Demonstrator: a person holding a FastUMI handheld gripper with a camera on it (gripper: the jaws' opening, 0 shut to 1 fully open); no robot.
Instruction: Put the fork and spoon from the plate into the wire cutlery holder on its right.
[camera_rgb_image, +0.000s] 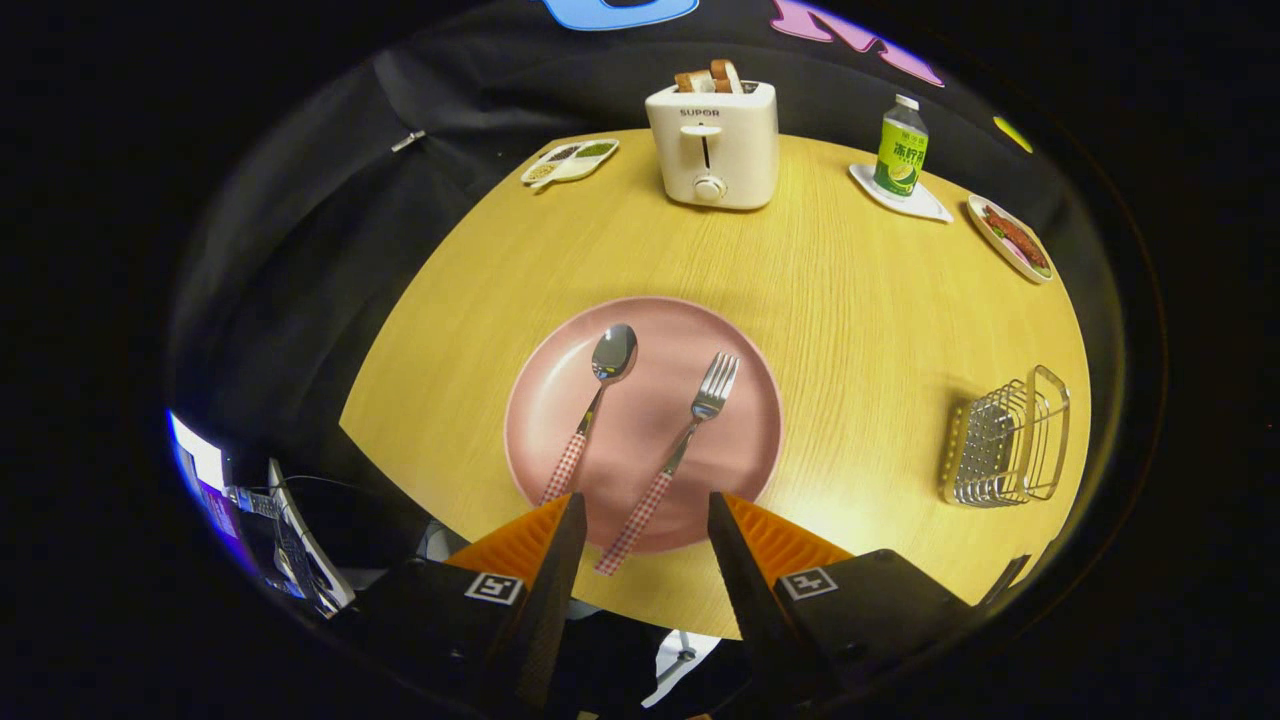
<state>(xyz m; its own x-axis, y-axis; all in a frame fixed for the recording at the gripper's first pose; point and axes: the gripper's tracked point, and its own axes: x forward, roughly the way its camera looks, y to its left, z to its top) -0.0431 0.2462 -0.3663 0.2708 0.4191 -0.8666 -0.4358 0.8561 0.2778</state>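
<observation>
Gripper fingers are standing wide apart, gripping nothing, above the near rim of the round pink plate. The checked-handled steel fork is lying with its handle end between the fingertips, and the matching spoon is partly hiding its handle end behind the left finger. The silver wire cutlery holder is sitting well right of the plate.

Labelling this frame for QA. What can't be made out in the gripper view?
- Spoon: handle tip hidden behind one finger of the open gripper.
- Wire cutlery holder: fisheye-warped; its inside can't be judged.
- Bottle: label too small to make out.
- Small divided dish, beyond the plate: contents too small to identify.
</observation>
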